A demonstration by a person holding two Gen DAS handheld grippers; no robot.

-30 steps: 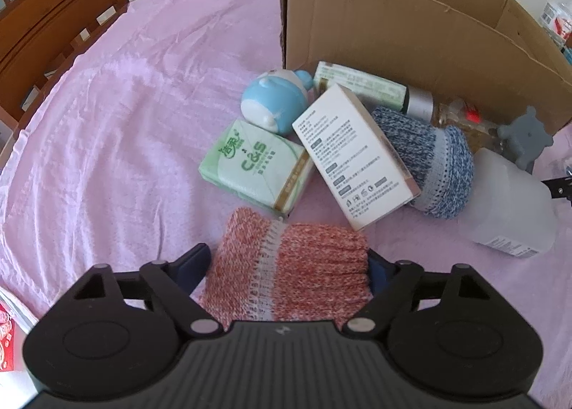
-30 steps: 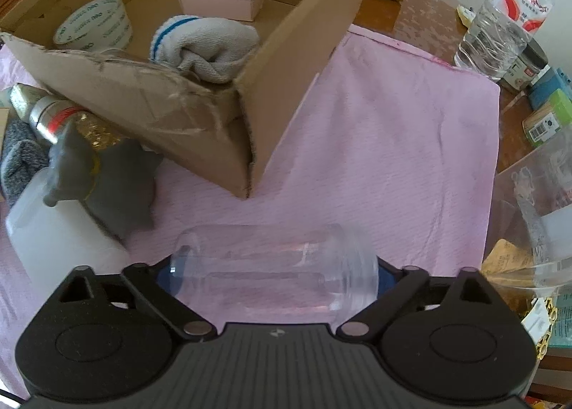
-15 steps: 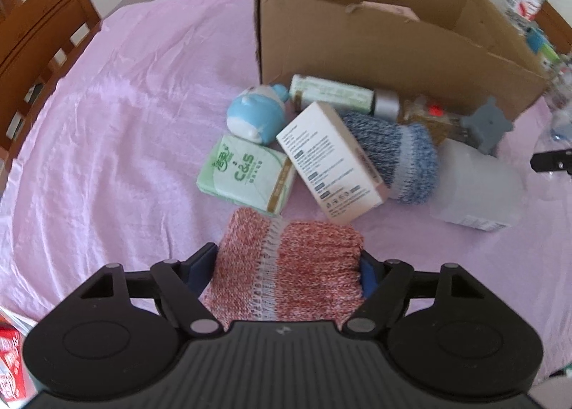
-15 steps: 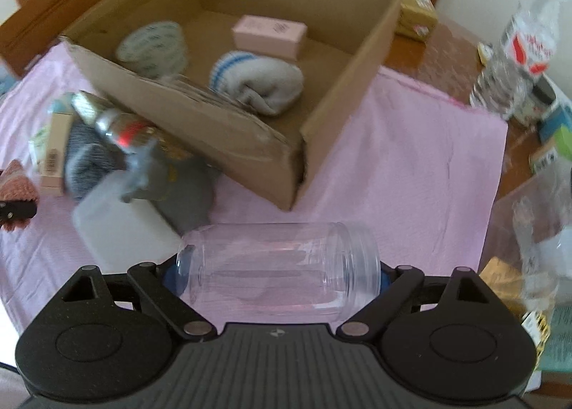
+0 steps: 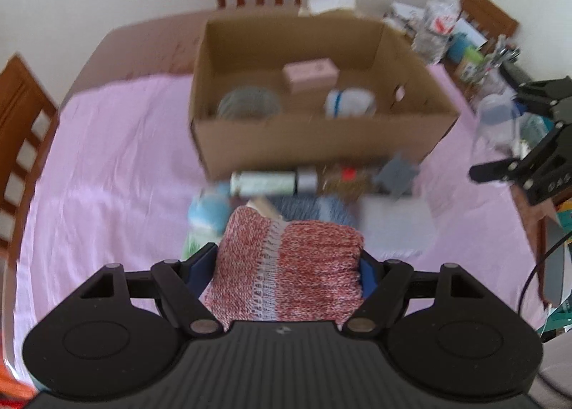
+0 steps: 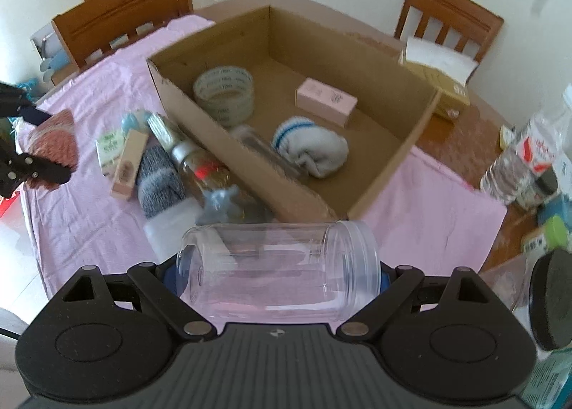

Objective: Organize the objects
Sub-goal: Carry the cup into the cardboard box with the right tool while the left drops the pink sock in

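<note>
Your left gripper (image 5: 287,266) has its jaws pinching a red-and-white knitted sock (image 5: 289,266), held clear above the pink cloth (image 5: 107,166) on the desk, just in front of the cardboard box (image 5: 314,144). Your right gripper (image 6: 279,273) has its jaws clamped on a clear plastic jar (image 6: 279,273) lying sideways, off the box's near right corner. Inside the box sit a tape roll (image 6: 223,94), a pink carton (image 6: 326,101) and a white sock with blue stripes (image 6: 310,145). Along the box's outer front wall lies a loose pile — a blue knitted sock (image 6: 157,176), a tissue pack (image 6: 109,150) and a bottle (image 6: 200,166) among it.
</note>
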